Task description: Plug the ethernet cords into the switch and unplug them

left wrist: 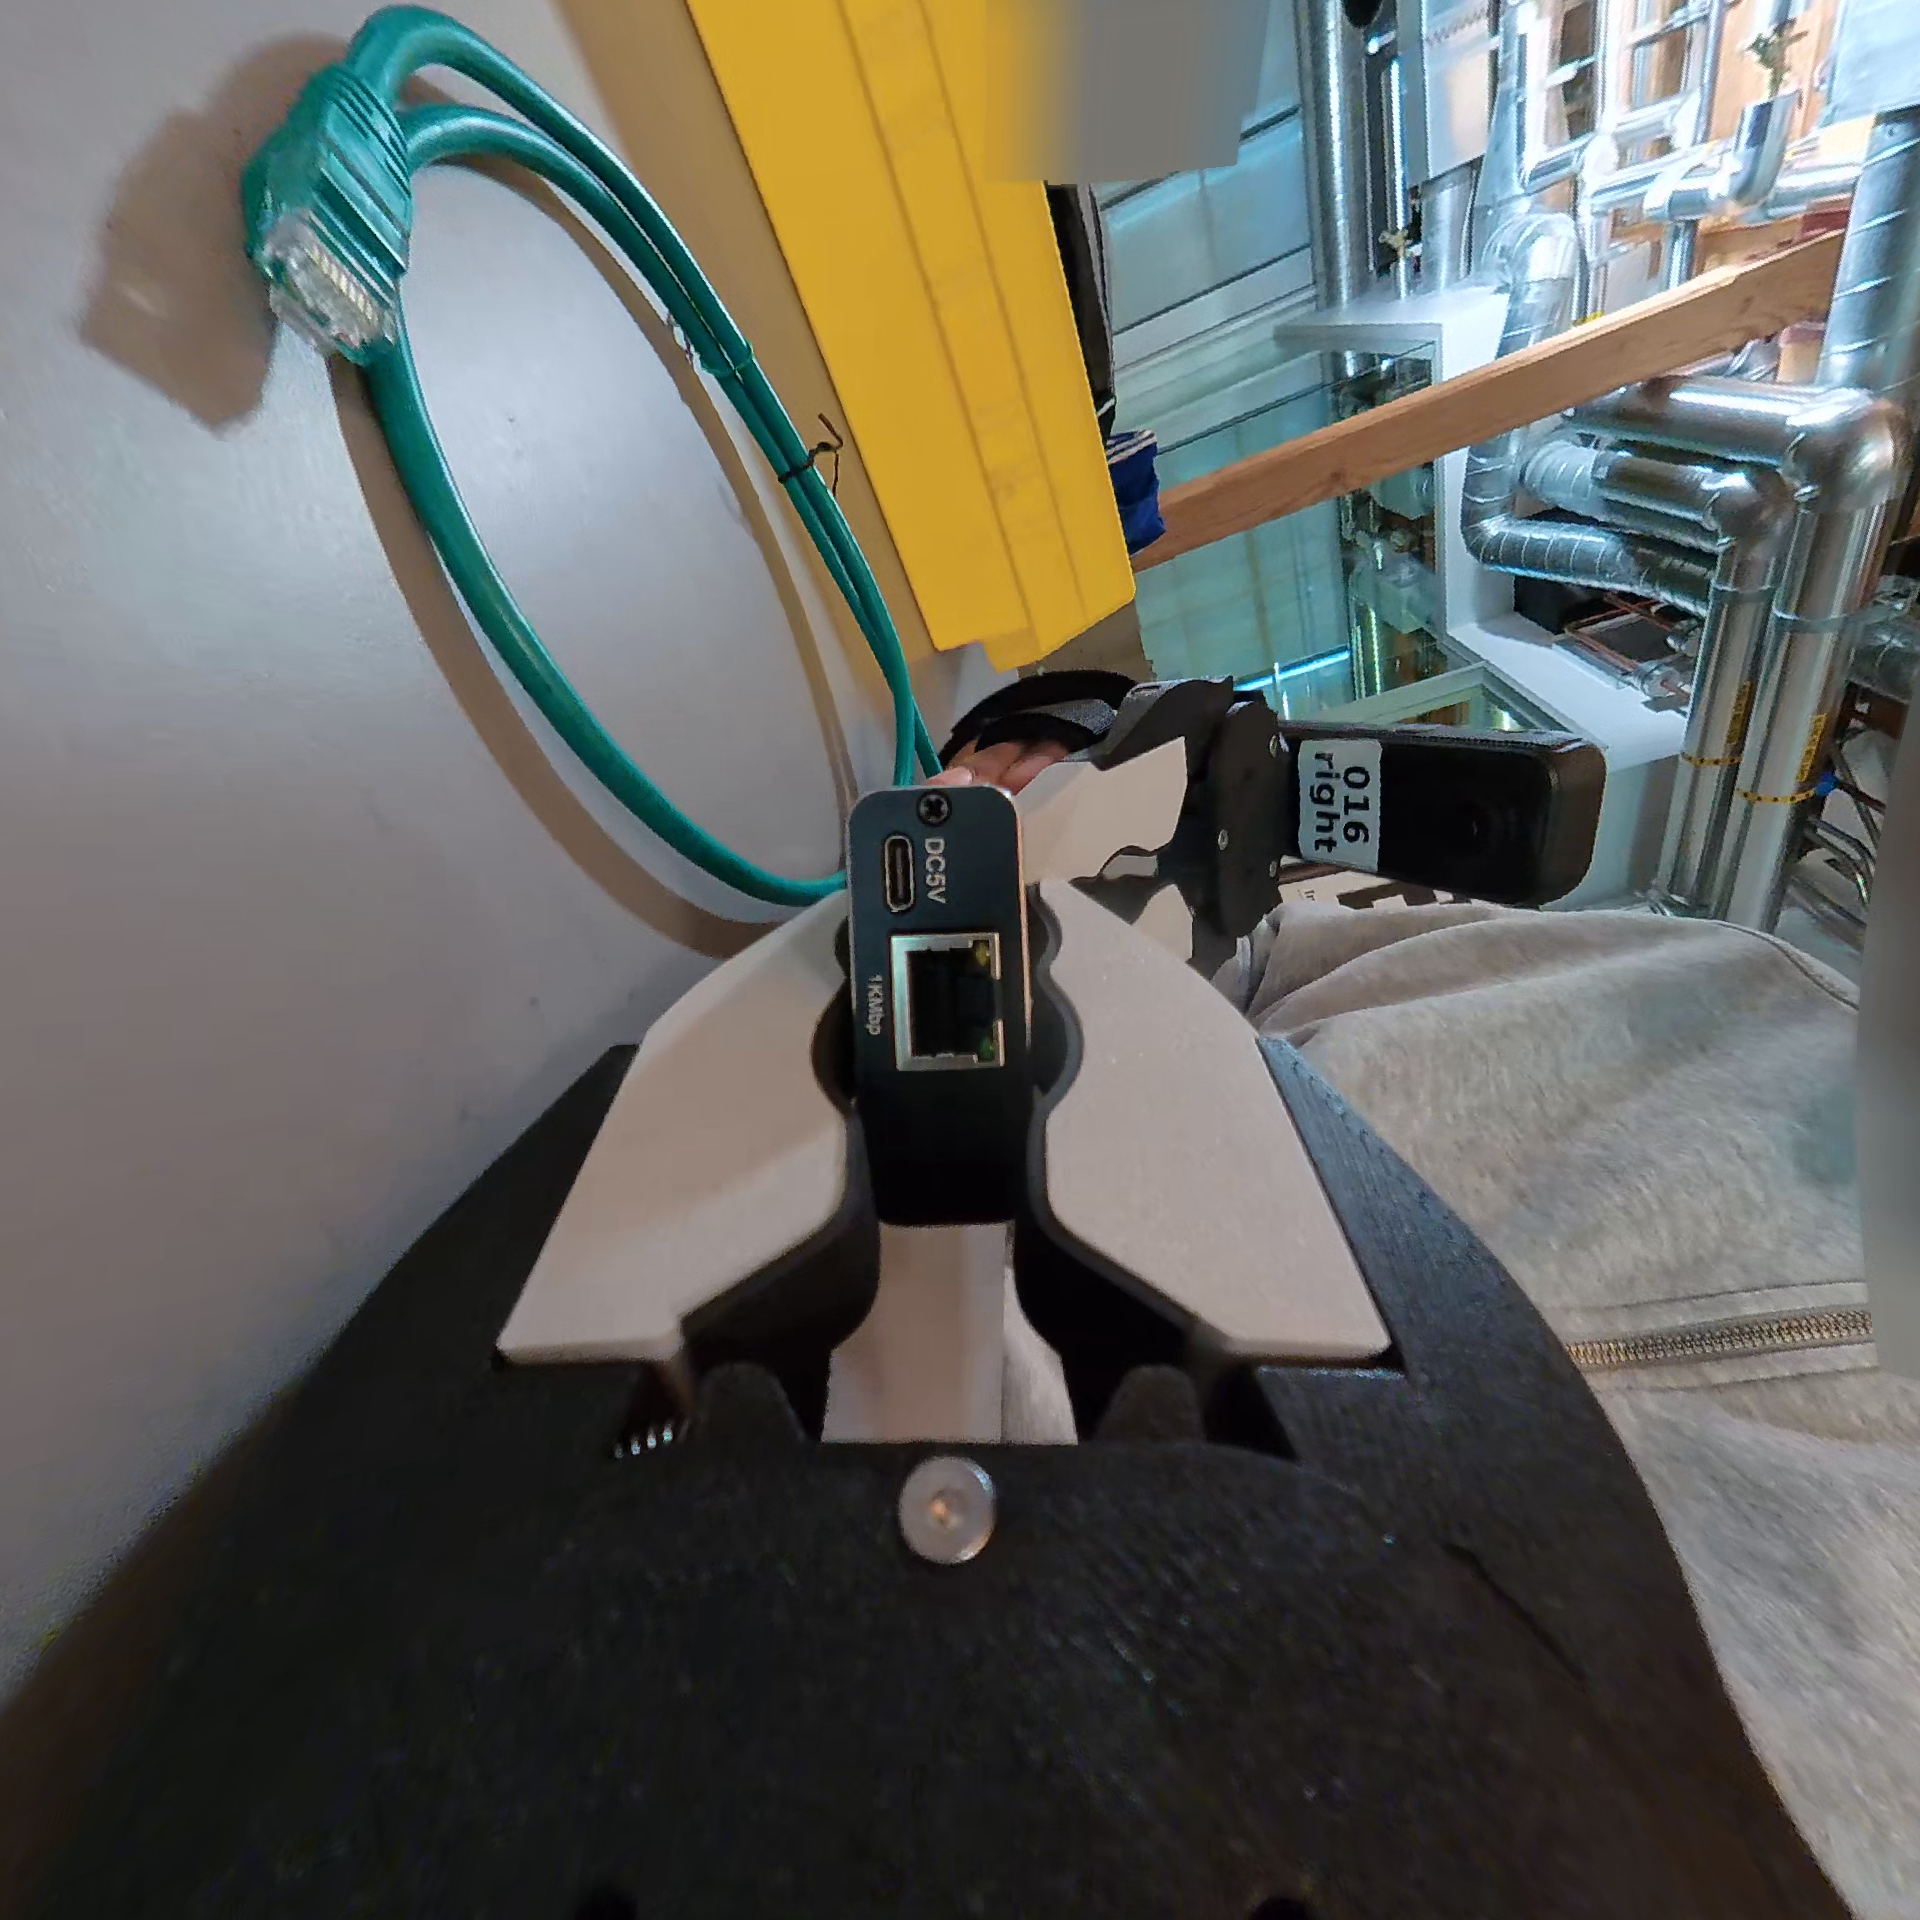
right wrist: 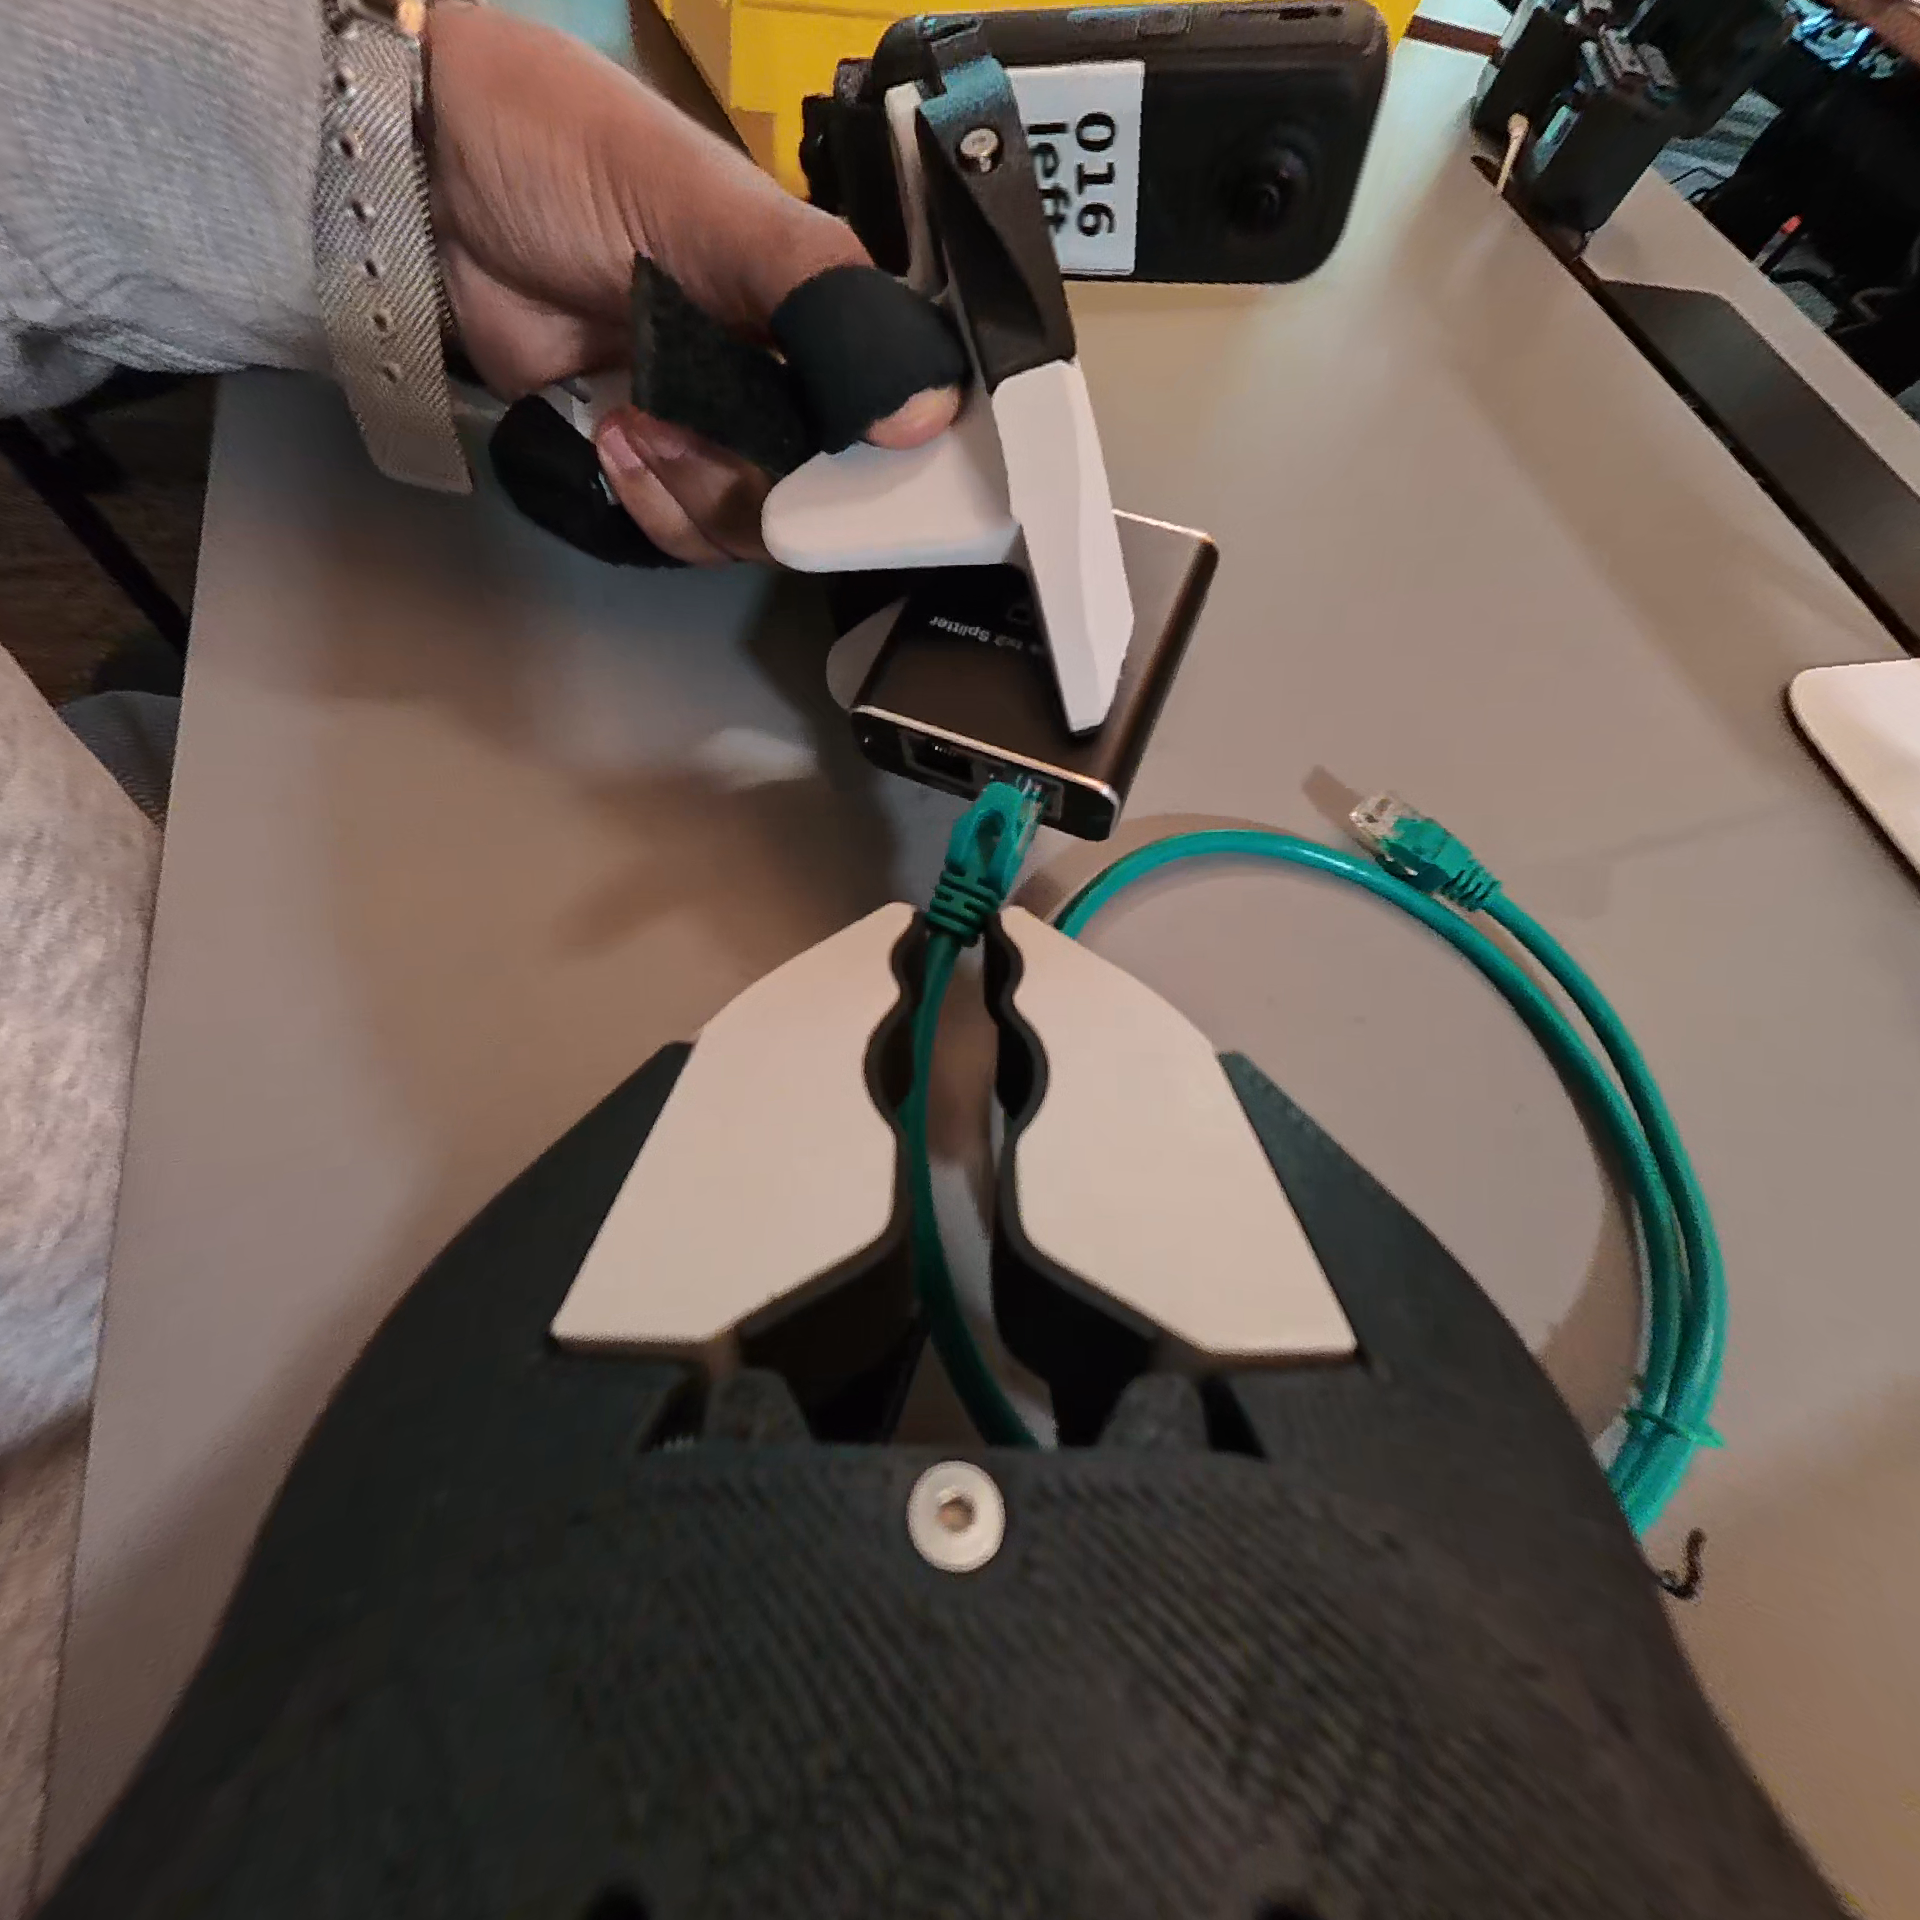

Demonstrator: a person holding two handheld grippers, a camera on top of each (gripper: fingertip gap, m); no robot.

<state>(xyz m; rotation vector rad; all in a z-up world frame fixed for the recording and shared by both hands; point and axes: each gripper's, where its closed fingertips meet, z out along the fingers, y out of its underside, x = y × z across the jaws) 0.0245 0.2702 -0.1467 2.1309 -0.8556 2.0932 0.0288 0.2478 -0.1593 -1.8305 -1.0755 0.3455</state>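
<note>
My left gripper (left wrist: 940, 935) is shut on a small black switch box (left wrist: 940, 966) and holds it above the table, one end with a free port facing the camera. In the right wrist view the same box (right wrist: 1049, 665) shows clamped between the left gripper's white fingers (right wrist: 1070, 582). My right gripper (right wrist: 961, 925) is shut on a green ethernet cord just behind its plug (right wrist: 982, 852). The plug tip is at the box's right-hand port; how deep it sits I cannot tell. The cord's other plug (right wrist: 1397, 826) lies free on the table, also seen in the left wrist view (left wrist: 327, 249).
The green cord loops on the grey table (right wrist: 1403, 468), tied with a twist tie (right wrist: 1662, 1434). A yellow box (left wrist: 935, 312) stands at the table's far side. A white flat object (right wrist: 1870, 748) lies at the right edge. A person's hand (right wrist: 623, 239) holds the left gripper.
</note>
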